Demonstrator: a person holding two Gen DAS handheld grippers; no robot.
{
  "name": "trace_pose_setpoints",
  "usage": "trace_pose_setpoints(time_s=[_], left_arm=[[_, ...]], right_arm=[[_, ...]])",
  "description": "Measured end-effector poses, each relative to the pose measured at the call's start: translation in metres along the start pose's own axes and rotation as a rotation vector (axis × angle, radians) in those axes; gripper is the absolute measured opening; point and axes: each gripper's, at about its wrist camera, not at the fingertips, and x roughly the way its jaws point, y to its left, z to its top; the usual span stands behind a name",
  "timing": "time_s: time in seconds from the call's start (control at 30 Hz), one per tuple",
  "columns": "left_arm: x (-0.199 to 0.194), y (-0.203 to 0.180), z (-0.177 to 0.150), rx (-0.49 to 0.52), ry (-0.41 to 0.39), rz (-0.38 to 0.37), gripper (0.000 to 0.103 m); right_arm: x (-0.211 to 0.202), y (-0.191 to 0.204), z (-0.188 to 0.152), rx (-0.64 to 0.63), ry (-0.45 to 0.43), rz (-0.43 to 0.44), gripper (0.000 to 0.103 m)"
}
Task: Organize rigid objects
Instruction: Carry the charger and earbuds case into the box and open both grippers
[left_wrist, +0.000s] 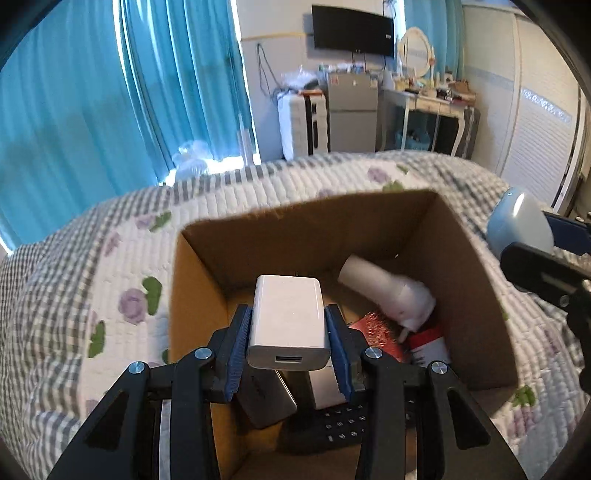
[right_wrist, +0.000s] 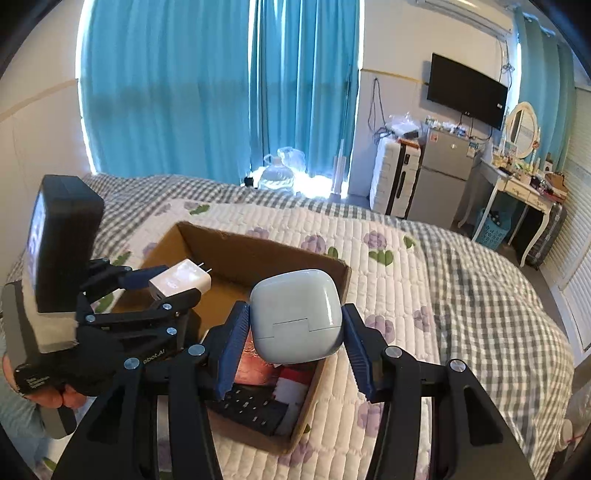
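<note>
My left gripper (left_wrist: 289, 334) is shut on a white USB charger (left_wrist: 288, 323) and holds it above the open cardboard box (left_wrist: 476, 295) on the bed. The charger also shows in the right wrist view (right_wrist: 181, 282), prongs pointing right. My right gripper (right_wrist: 295, 332) is shut on a pale blue earbud case (right_wrist: 297, 319), held above the box's right edge (right_wrist: 314, 264). The case shows at the right of the left wrist view (left_wrist: 517, 225). Inside the box lie a white tube-shaped item (left_wrist: 388, 291), a red packet (left_wrist: 380, 332), a black remote (left_wrist: 340, 424) and a silver device (left_wrist: 266, 398).
The box rests on a quilted floral bedspread (right_wrist: 424, 295). Blue curtains (right_wrist: 184, 92) hang behind the bed. A small fridge (right_wrist: 439, 181), a suitcase (right_wrist: 391, 177), a wall TV (right_wrist: 467, 96) and a dressing table (right_wrist: 524, 188) stand at the far wall.
</note>
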Motion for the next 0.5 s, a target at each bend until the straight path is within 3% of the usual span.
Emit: trace_pose_setpoints(time_s=[0.07, 0.13, 0.2, 0.5], left_arm=[[0.008, -0.001, -0.002, 0.01, 0.01, 0.001, 0.041], [0.008, -0.003, -0.005, 0.031, -0.002, 0.018, 0.048], [0.005, -0.003, -0.006, 0.04, -0.021, 0.039, 0.07], [-0.032, 0.017, 0.006, -0.023, -0.09, 0.048, 0.071]], right_arm=[[0.012, -0.005, -0.003, 0.002, 0.016, 0.009, 0.05], [0.018, -0.008, -0.008, 0.001, 0.023, 0.011, 0.05], [0.024, -0.012, -0.012, 0.009, 0.031, 0.009, 0.05], [0.019, -0.011, -0.011, 0.027, 0.033, 0.01, 0.05]])
